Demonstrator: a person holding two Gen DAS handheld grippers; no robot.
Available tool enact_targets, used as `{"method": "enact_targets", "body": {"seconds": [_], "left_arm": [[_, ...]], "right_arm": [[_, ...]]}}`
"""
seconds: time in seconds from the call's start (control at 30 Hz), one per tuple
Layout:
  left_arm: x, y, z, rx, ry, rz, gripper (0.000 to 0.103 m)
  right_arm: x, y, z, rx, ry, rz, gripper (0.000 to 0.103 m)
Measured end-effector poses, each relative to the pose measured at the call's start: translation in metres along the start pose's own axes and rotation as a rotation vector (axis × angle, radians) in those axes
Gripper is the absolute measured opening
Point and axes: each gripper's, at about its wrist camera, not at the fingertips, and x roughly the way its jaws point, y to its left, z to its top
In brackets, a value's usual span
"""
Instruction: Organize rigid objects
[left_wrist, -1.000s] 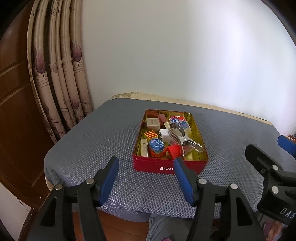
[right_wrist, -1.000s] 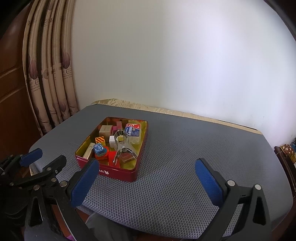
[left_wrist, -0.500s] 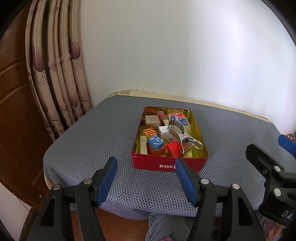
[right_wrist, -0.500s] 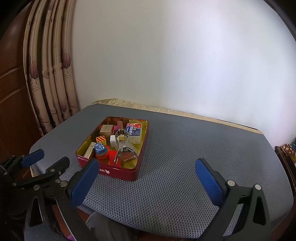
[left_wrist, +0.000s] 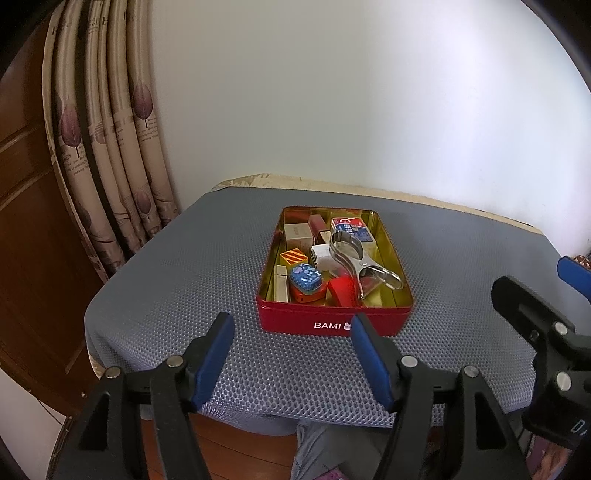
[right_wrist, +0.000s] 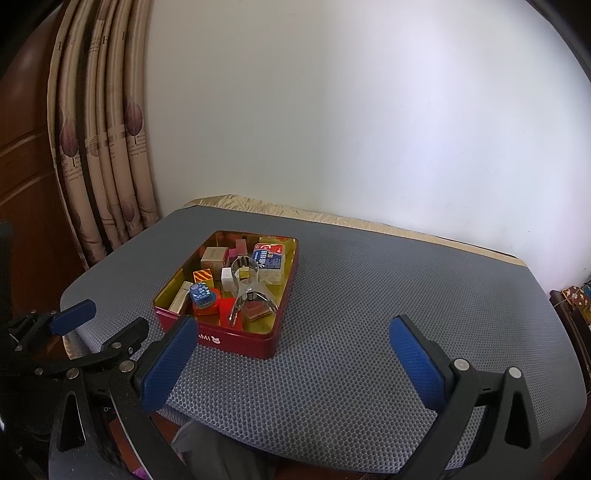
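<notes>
A red tin (left_wrist: 332, 323) with a gold inside stands on the grey mat, left of the table's middle; it also shows in the right wrist view (right_wrist: 236, 339). It holds a metal clip (left_wrist: 354, 258), a blue dotted block (left_wrist: 306, 277), a red block (left_wrist: 341, 291), a striped orange block (left_wrist: 293, 257), a blue-and-red card box (left_wrist: 351, 228) and wooden blocks. My left gripper (left_wrist: 291, 354) is open and empty, just before the tin's near wall. My right gripper (right_wrist: 291, 363) is open and empty, over the mat to the tin's right.
A grey honeycomb mat (right_wrist: 388, 295) covers the table. Curtains (left_wrist: 107, 147) and a wooden door (left_wrist: 26, 229) stand at the left. A white wall is behind. The table's near edge lies under both grippers.
Both grippers have drifted slightly, so the tin sits a little higher in the views. Nothing was gripped or released.
</notes>
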Motion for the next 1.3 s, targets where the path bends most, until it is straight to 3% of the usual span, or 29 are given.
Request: {"method": "enact_targets", "body": {"seconds": [0.6,0.73,0.87,1.07,1.3], "left_arm": [[0.008,-0.004,-0.002,-0.008,0.036,-0.017,0.068],[0.012,-0.004,-0.004,-0.014,0.042,-0.024,0.079],[0.006,-0.004,-0.008,-0.028,-0.022,-0.032,0.085],[-0.002,-0.019,-0.011,0.057,-0.093,0.015,0.085],[0.007,-0.013,-0.009,0.015,-0.035,-0.005,0.085]], "right_arm": [[0.001,-0.002,-0.001,0.004,0.004,0.001,0.102],[0.002,-0.004,-0.003,0.006,0.010,0.001,0.102],[0.002,-0.004,-0.004,0.005,0.011,0.001,0.102],[0.001,-0.005,-0.004,0.003,0.015,0.000,0.102],[0.000,-0.006,-0.004,0.004,0.014,-0.001,0.102]]}}
